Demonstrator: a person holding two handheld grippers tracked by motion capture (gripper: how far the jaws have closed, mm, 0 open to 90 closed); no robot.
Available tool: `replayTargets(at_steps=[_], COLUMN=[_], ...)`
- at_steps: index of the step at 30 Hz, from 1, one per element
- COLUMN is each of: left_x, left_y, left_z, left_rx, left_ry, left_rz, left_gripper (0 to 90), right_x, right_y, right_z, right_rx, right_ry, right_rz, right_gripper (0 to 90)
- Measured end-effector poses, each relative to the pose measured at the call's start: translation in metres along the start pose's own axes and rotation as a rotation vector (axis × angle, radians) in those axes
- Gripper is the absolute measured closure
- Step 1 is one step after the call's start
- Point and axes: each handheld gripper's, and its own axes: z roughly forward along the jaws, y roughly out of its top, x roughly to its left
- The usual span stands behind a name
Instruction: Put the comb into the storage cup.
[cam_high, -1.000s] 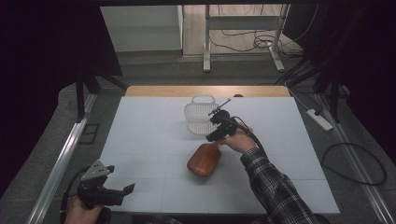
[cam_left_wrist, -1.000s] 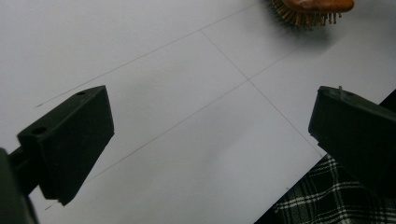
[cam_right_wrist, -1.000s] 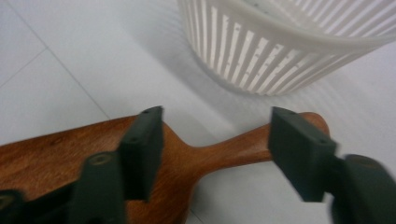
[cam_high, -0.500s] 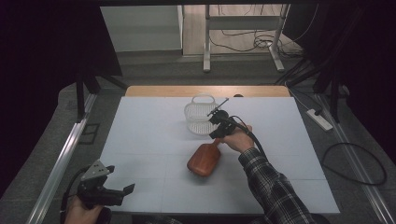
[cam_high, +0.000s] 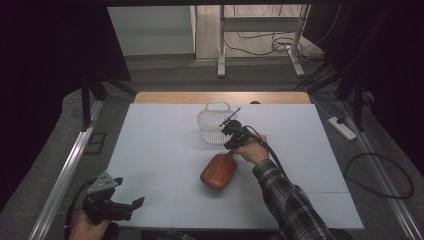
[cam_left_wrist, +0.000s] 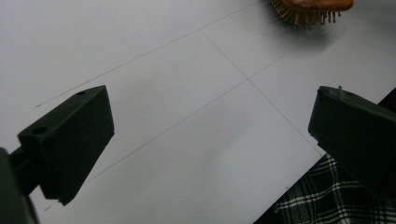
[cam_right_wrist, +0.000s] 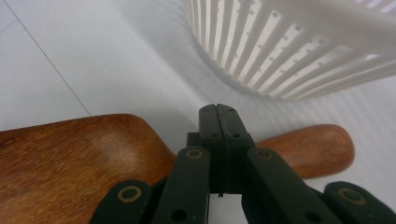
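- Right gripper (cam_high: 231, 135), held by a hand in a plaid sleeve, sits over the neck of the wooden hairbrush (cam_high: 218, 170); in the right gripper view its jaws have just closed flat together above the handle, clamping nothing.
- Hairbrush lies bristles down mid-table, its reddish-brown oval head toward the person and its handle toward the white slatted basket (cam_high: 214, 127) just beyond.
- Left gripper (cam_high: 112, 205) rests at the near left table (cam_high: 150, 150) edge, jaws wide apart, well apart from the brush.

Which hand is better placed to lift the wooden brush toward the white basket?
Right. The right gripper is at the brush handle beside the basket, jaws together; the left gripper waits open at the table's near corner.
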Motion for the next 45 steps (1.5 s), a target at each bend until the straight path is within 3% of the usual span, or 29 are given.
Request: replayTargets(at_steps=[15,33,45], left_x=[0.0,-0.001,-0.001], left_y=[0.0,0.001,0.001], left_z=[0.0,0.001,0.001], left_rx=[0.003,0.008,0.009], left_ry=[0.0,0.005,0.006], left_rz=[0.003,0.006,0.009], left_gripper=[1.3,1.3,1.3], right_x=[-0.002,-0.008,0.001], right_y=[-0.005,-0.039,-0.061], right_z=[0.015,0.003,-0.007], right_rx=[0.048,0.052,0.068], right_ry=[-0.003,0.035,0.046], right_rz=[-0.008,0.021,0.006], right_gripper=[89.2,89.2,89.1])
